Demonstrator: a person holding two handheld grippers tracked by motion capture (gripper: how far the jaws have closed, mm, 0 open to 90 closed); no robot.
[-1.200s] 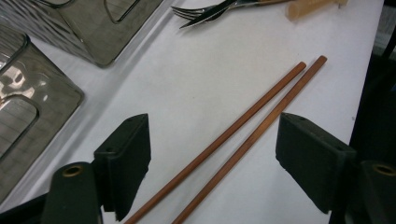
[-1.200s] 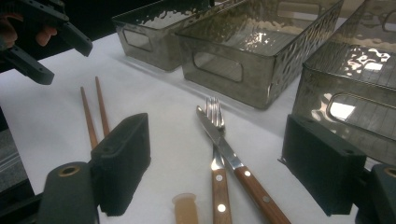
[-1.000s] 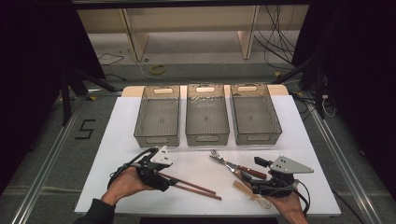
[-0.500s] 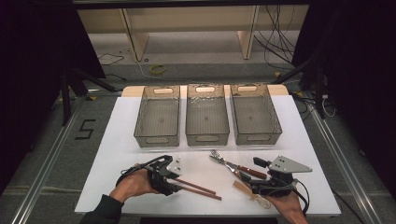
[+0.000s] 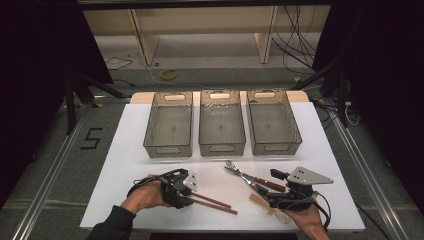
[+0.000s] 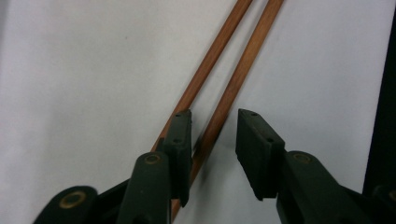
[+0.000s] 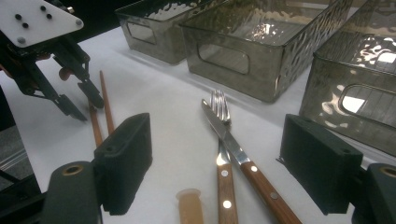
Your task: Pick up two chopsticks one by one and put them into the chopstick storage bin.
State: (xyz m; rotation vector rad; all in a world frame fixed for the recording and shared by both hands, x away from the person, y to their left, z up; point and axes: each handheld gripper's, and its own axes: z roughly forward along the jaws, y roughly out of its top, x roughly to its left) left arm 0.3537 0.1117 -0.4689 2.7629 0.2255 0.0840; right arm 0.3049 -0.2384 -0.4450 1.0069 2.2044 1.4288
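White counter (image 5: 125,165). Three clear bins (image 5: 222,122) stand in a row beyond both tools, each bare inside. Left tool (image 5: 190,197): jaws have just been closing astride the two brown chopsticks (image 6: 224,70), one stick between the pads, not yet clenched. Right tool (image 7: 219,168): jaws wide, released; fork (image 7: 220,109), knife (image 7: 233,144) and a pale handle (image 7: 190,205) lie between them.

Grey floor (image 5: 60,150), wooden shelf frame (image 5: 200,20), dark curtains (image 5: 40,45), loose cables (image 5: 295,35)
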